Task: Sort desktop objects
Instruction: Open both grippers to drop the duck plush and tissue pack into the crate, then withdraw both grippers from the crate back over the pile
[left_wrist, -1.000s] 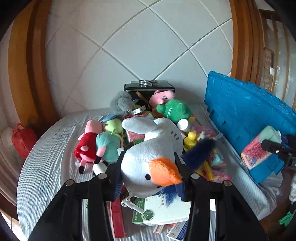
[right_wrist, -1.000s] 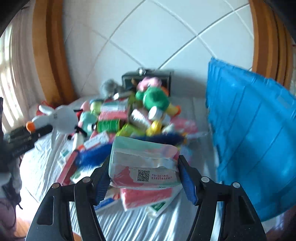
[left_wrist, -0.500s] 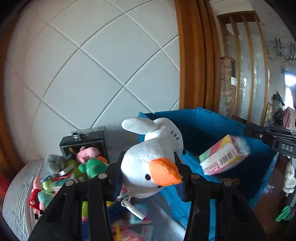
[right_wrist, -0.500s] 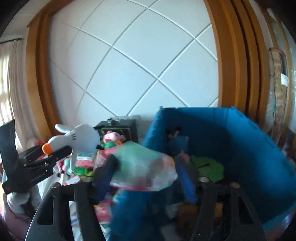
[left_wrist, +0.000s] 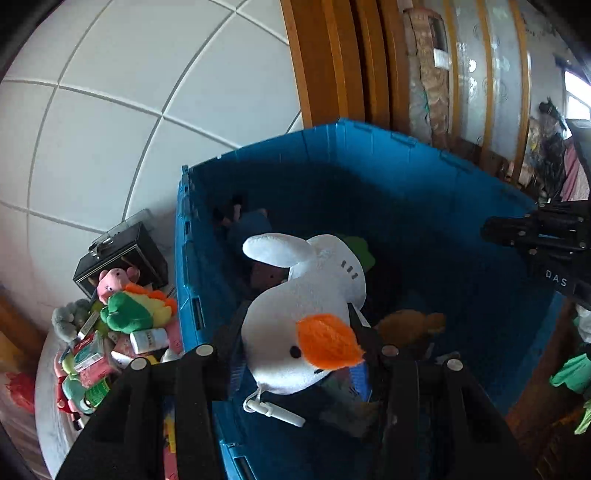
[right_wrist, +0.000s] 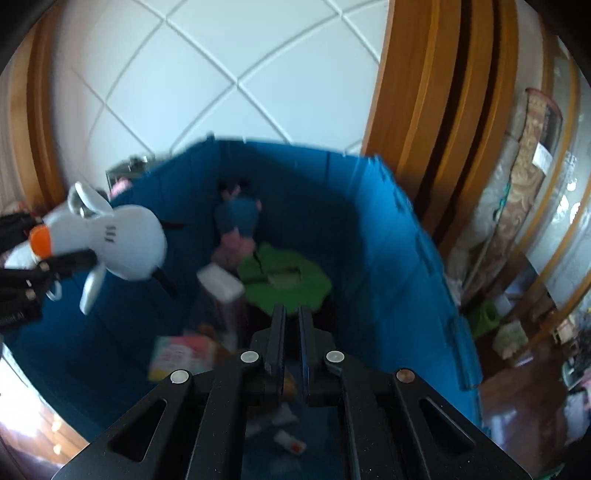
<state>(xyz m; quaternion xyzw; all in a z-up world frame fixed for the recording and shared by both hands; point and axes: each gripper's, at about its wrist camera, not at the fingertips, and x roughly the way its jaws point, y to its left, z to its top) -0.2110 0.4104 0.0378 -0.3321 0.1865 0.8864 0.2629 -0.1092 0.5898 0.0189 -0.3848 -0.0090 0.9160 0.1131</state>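
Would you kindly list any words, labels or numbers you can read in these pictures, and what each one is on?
"DAS": white letters on the right gripper, seen from the left wrist camera.
Print on the white bottle and the boxes on the table: too small to read.
Print on the pink packet in the blue bin: blurred.

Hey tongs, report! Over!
Left tongs shut on goose, above bin. Right tongs shut, empty, over bin too. Nothing blocking the drop.
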